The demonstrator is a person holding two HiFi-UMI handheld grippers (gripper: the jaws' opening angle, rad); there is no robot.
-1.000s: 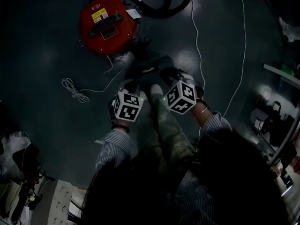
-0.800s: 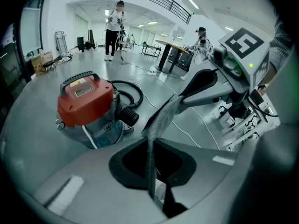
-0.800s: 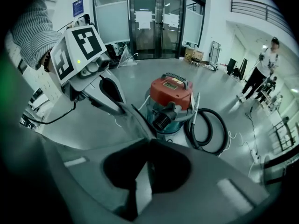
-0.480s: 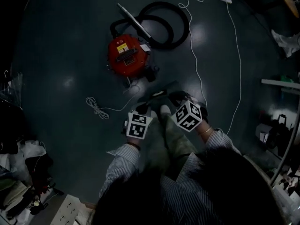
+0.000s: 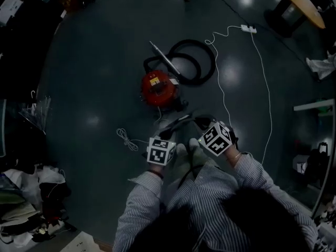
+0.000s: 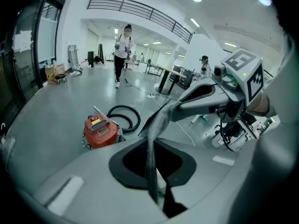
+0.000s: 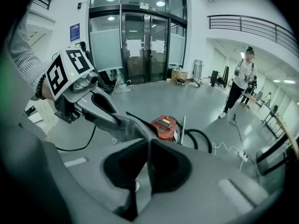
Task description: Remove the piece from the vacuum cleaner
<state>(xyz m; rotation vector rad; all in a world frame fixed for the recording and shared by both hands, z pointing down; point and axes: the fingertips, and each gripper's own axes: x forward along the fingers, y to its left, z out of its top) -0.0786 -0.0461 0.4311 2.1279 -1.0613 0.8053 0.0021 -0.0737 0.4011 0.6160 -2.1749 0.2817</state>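
Here, piece [image 6: 161, 120] in left hand-held gripper [image 6: 152, 146]

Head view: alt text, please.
Seen from above, the left gripper and right gripper hold a grey cloth piece, jaws shut on it. A red vacuum cleaner with coiled black hose sits on the dark floor beyond.

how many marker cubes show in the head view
2: the left cube and the right cube, side by side, nearer the camera than the red vacuum cleaner. None appear hidden.

Red vacuum cleaner [image 5: 159, 88] upright; grey fabric piece [image 6: 150, 162] gripped, well apart.
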